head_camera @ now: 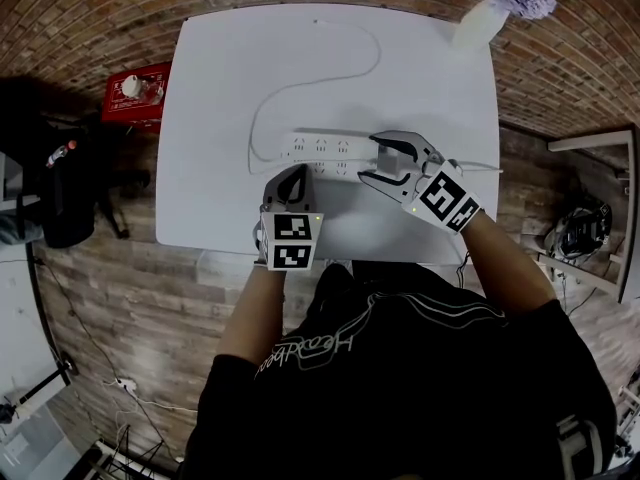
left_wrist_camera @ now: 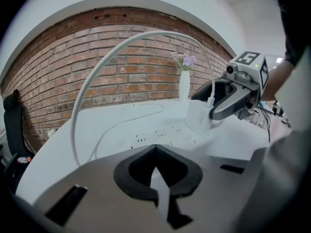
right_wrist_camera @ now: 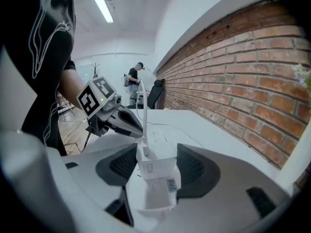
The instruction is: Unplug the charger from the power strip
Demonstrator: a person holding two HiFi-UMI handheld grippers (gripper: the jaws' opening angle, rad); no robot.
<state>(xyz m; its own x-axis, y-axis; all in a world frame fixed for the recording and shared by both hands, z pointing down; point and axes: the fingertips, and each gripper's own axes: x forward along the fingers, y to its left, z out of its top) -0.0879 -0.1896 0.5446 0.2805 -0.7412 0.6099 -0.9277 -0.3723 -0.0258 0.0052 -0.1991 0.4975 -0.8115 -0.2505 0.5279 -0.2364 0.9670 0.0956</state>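
Note:
A white power strip point(head_camera: 318, 148) lies across the middle of the white table point(head_camera: 220, 88). A white charger point(right_wrist_camera: 154, 169) stands on the strip's right end, and my right gripper point(head_camera: 380, 164) is shut on its sides. From its top a white cable point(left_wrist_camera: 97, 72) arcs up and over to the left. My left gripper point(head_camera: 292, 182) is shut with nothing between its jaws, its tip down at the strip's near edge. In the left gripper view the charger point(left_wrist_camera: 198, 116) sits on the strip point(left_wrist_camera: 160, 137) with the right gripper point(left_wrist_camera: 211, 111) around it. The charger's prongs are hidden.
The strip's own cord point(head_camera: 370, 63) loops over the far half of the table. A white vase with purple flowers point(head_camera: 485, 13) stands at the far right corner. A red box point(head_camera: 135, 93) and a black chair point(head_camera: 60, 178) are on the floor at left. A brick wall runs behind.

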